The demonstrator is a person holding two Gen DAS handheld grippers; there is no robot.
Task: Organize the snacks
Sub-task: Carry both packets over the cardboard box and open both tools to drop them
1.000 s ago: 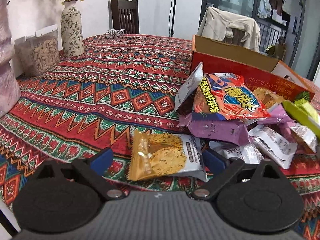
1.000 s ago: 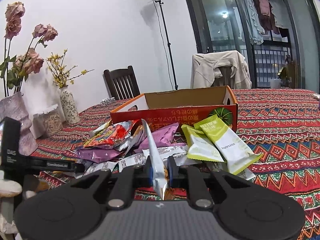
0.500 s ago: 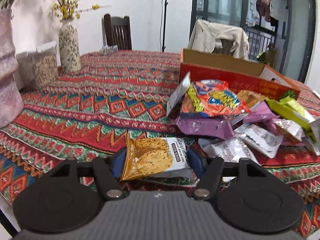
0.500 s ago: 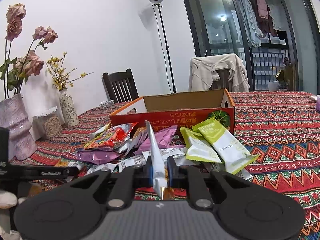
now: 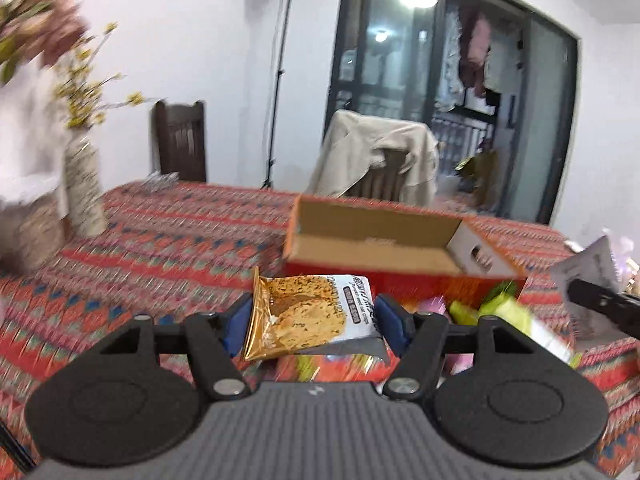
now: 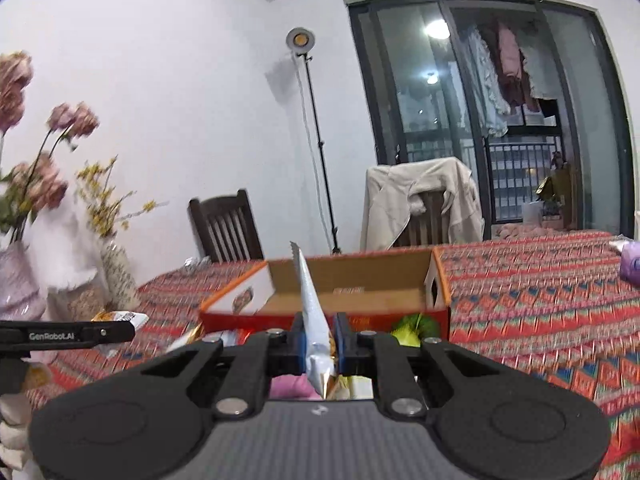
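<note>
Patterned cloth covers the desk (image 5: 168, 248), where both tongs hold snacks above the pile, the left tongs (image 5: 312, 320) clamping a cracker pack (image 5: 308, 312), the right tongs (image 6: 320, 338) pinching a silver packet (image 6: 314, 320), each likely bound for the open box (image 6: 360, 292) ahead.

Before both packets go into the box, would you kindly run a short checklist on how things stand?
1. Left tool clamped on cookie packet: ok.
2. Right tool clamped on silver packet: ok.
3. Box open: ok.
4. Box floor bare where visible: ok.
5. Both packets lifted off the table: ok.
6. Gap between the two tools for the drop: cannot tell.
</note>
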